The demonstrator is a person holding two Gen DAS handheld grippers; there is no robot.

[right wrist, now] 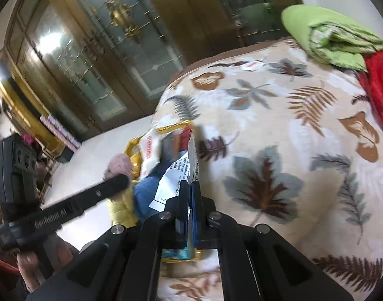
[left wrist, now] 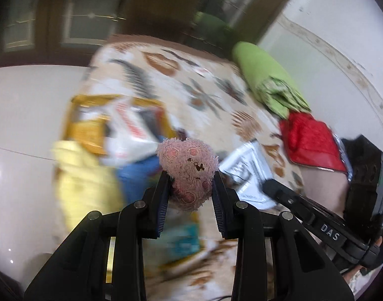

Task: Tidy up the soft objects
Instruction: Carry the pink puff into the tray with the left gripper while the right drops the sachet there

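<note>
My left gripper (left wrist: 191,178) is shut on a pink fuzzy plush toy (left wrist: 188,168) and holds it above a gold-rimmed bag (left wrist: 91,125) that holds a yellow cloth (left wrist: 83,175) and a blue item (left wrist: 136,175). My right gripper (right wrist: 190,188) is shut on the white printed edge of that bag (right wrist: 178,175), holding it up. The plush (right wrist: 118,166) and the left gripper also show at the left of the right wrist view. The bag lies on a bed with a leaf-patterned blanket (right wrist: 279,130).
A folded green blanket (left wrist: 264,77) and a red cloth (left wrist: 312,140) lie at the bed's far right; both show in the right wrist view, the green one (right wrist: 329,35) and the red one (right wrist: 379,85). Wooden glass-panelled doors (right wrist: 98,57) stand behind. White floor (left wrist: 28,125) lies left of the bed.
</note>
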